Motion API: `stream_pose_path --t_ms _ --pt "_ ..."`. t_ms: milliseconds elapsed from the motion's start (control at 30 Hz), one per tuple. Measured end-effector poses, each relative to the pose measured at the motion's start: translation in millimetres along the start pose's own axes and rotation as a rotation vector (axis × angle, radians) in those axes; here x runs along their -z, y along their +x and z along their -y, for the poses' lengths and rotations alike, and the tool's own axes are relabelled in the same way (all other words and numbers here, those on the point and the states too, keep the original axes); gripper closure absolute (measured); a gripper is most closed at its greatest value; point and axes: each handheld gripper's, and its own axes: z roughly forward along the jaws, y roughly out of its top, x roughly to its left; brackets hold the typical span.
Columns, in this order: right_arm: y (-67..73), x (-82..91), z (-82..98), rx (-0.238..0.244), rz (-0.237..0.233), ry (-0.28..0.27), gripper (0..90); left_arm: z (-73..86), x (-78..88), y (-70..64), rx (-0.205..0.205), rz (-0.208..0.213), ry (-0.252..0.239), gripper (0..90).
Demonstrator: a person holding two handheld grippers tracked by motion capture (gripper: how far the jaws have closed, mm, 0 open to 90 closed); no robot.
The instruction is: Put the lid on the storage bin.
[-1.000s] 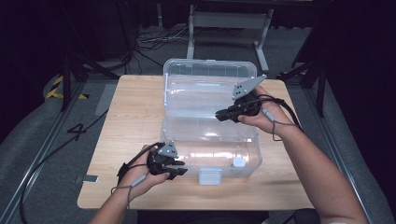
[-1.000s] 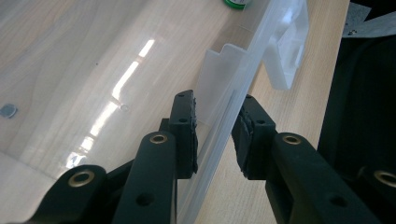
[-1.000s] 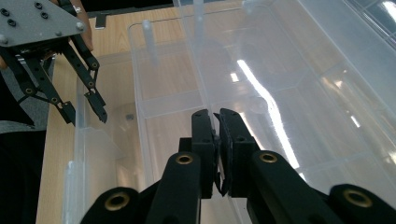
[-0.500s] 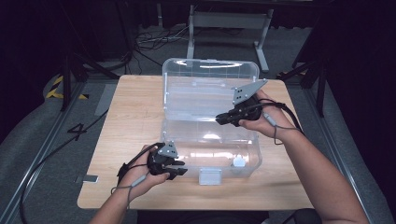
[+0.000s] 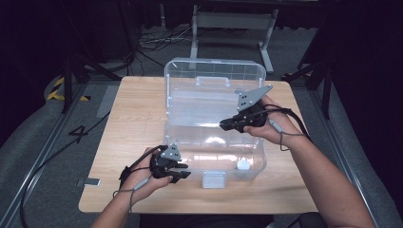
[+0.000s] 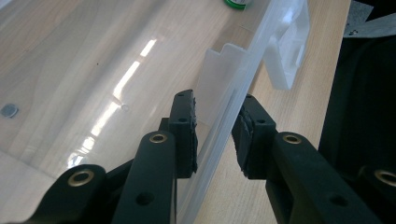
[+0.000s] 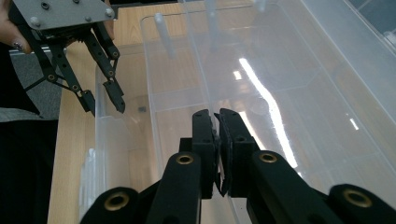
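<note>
Left gripper (image 5: 183,171) straddled the clear box (image 5: 190,102) front wall, jaws spread, not pinching. Right gripper (image 5: 224,125) hung over it, jaws pressed together.

Your right gripper (image 7: 217,122) is pinching clear box (image 7: 299,93) wall, jaws nearly together; your left gripper (image 7: 105,100) is straddling far wall.

A clear plastic storage box (image 5: 214,142) sits open at the middle of the table, its hinged lid (image 5: 214,85) raised at the far side (handle moulded in); a white latch (image 5: 214,179) hangs on its near wall.
</note>
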Motion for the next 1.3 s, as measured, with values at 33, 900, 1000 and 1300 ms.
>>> stream_pose_path --t_ms 33,900,1000,1300 --pt "0.6 0.0 0.2 0.002 0.001 0.0 86.0 0.0 0.0 0.0 0.0 0.0 0.0 71.2" --pt "10.8 0.1 5.0 0.021 -0.013 -0.002 85.7 0.7 0.0 0.0 0.004 0.0 -0.007 70.9" --pt "11.6 0.0 5.4 0.02 -0.015 -0.002 85.8 0.8 0.0 0.0 0.004 0.0 -0.006 70.9" --pt "13.7 -0.3 7.1 0.019 -0.022 -0.007 85.8 1.0 0.1 -0.2 0.004 0.0 -0.006 70.9"
